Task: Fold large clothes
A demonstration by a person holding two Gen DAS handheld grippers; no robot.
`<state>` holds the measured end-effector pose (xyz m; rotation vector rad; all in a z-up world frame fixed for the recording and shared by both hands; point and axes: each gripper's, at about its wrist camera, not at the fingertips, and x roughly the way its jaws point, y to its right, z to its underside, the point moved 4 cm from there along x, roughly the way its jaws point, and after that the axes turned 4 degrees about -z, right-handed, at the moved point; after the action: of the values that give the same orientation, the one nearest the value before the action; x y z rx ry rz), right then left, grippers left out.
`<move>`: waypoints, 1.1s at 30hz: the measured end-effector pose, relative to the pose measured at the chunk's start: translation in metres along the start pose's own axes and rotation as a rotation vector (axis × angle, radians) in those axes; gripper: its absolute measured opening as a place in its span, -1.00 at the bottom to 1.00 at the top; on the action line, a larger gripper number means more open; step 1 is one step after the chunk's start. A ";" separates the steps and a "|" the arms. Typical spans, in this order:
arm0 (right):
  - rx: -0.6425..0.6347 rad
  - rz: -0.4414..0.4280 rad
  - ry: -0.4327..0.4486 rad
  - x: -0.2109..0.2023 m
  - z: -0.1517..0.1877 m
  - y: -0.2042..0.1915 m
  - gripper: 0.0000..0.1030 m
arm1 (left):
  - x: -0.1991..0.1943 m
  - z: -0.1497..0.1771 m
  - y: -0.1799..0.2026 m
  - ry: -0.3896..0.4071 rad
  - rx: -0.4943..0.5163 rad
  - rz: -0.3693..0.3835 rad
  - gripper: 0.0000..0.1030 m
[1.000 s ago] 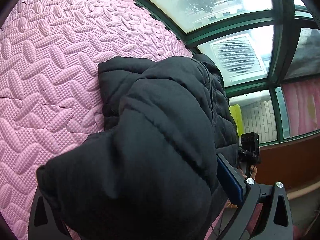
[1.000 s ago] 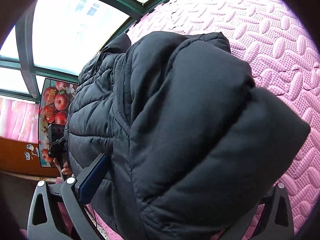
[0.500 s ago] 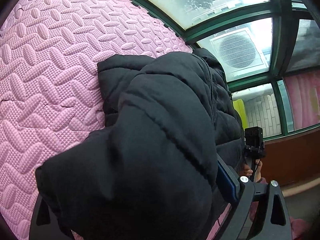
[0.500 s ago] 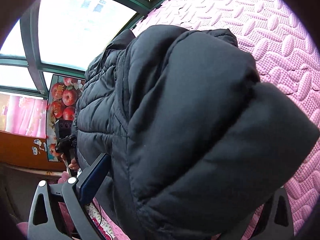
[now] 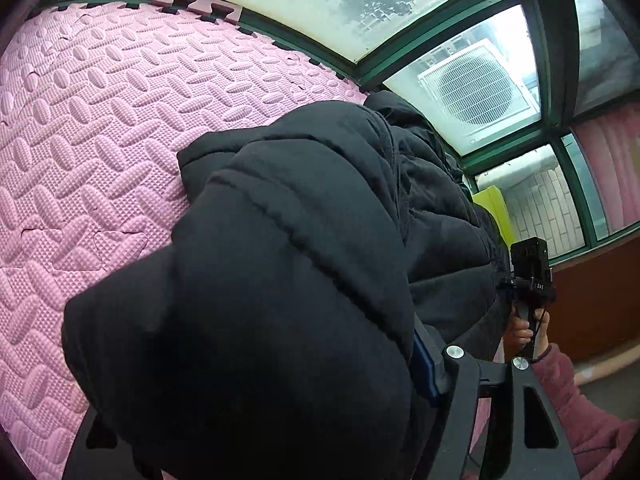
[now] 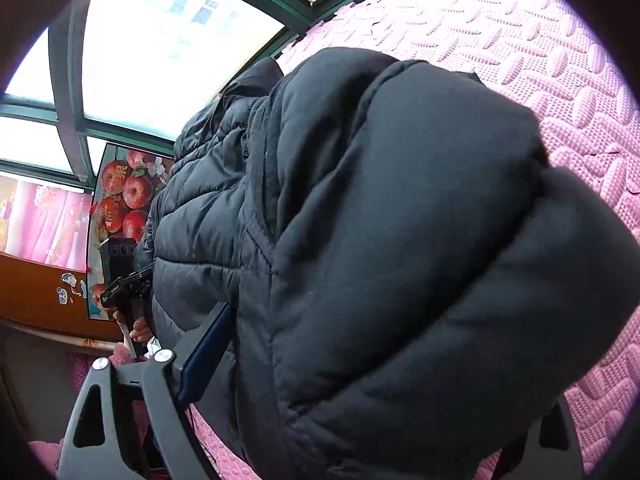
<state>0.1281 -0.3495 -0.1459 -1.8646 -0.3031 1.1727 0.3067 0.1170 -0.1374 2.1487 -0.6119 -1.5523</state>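
A black puffer jacket is bunched up over the pink foam mat and fills most of both wrist views. My left gripper is shut on a thick fold of it, and its blue pad presses into the fabric. The other finger is hidden under the jacket. My right gripper holds the jacket's opposite bulge. Its jaws have just been closing, with the jacket between them and the blue pad against it. Each view shows the other gripper's body in a hand.
Green-framed windows border the mat at the far side, with an air-conditioner unit outside. An apple poster, a brown wooden panel, pink curtains and a yellow-green object stand near the window. Bare mat stretches to the left and right.
The left view has tipped and rolled, showing more window, and the jacket bulge has risen with that gripper. The right gripper's visible finger has edged inward against the jacket.
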 end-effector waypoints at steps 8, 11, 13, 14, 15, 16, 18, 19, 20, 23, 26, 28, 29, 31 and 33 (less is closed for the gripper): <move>0.046 -0.094 -0.017 0.006 -0.002 0.015 0.73 | 0.003 0.005 -0.009 -0.012 -0.047 0.034 0.50; 0.039 -0.112 -0.012 0.006 -0.002 0.013 0.81 | 0.008 0.005 -0.017 -0.041 -0.098 0.066 0.61; 0.033 -0.111 -0.010 0.007 -0.002 0.011 0.85 | 0.009 0.005 -0.018 -0.040 -0.115 0.071 0.62; 0.033 -0.098 -0.009 0.008 -0.003 0.009 0.85 | 0.009 0.005 -0.016 -0.035 -0.113 0.059 0.61; 0.028 -0.074 -0.005 0.008 -0.002 0.006 0.80 | 0.007 0.006 -0.013 -0.027 -0.097 0.038 0.58; 0.015 -0.042 0.009 0.007 -0.001 0.002 0.73 | 0.006 0.006 -0.008 -0.012 -0.078 0.013 0.47; -0.017 0.006 0.053 0.003 0.002 -0.007 0.50 | -0.003 0.007 0.001 0.019 -0.057 -0.032 0.31; -0.026 0.013 0.076 -0.003 0.004 -0.011 0.26 | -0.007 0.008 0.006 0.034 -0.047 -0.051 0.21; -0.035 0.013 0.100 -0.009 0.005 -0.016 0.05 | -0.011 0.009 0.011 0.047 -0.042 -0.066 0.13; -0.079 0.036 0.144 -0.022 0.010 -0.032 -0.12 | -0.023 0.012 0.026 0.075 -0.024 -0.109 -0.02; -0.114 0.069 0.166 -0.029 0.014 -0.045 -0.20 | -0.034 0.016 0.041 0.089 -0.022 -0.125 -0.08; -0.135 0.064 0.184 -0.038 0.016 -0.053 -0.22 | -0.041 0.019 0.053 0.093 -0.012 -0.120 -0.09; -0.143 0.063 0.193 -0.042 0.017 -0.057 -0.23 | -0.045 0.022 0.060 0.096 -0.005 -0.117 -0.10; -0.158 0.067 0.200 -0.052 0.020 -0.062 -0.23 | -0.050 0.024 0.073 0.098 0.005 -0.110 -0.10; -0.169 0.081 0.208 -0.063 0.024 -0.067 -0.24 | -0.050 0.027 0.087 0.101 0.019 -0.102 -0.10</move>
<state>0.0912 -0.3353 -0.0593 -2.1449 -0.2163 1.0209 0.2581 0.0728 -0.0573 2.2886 -0.4928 -1.4834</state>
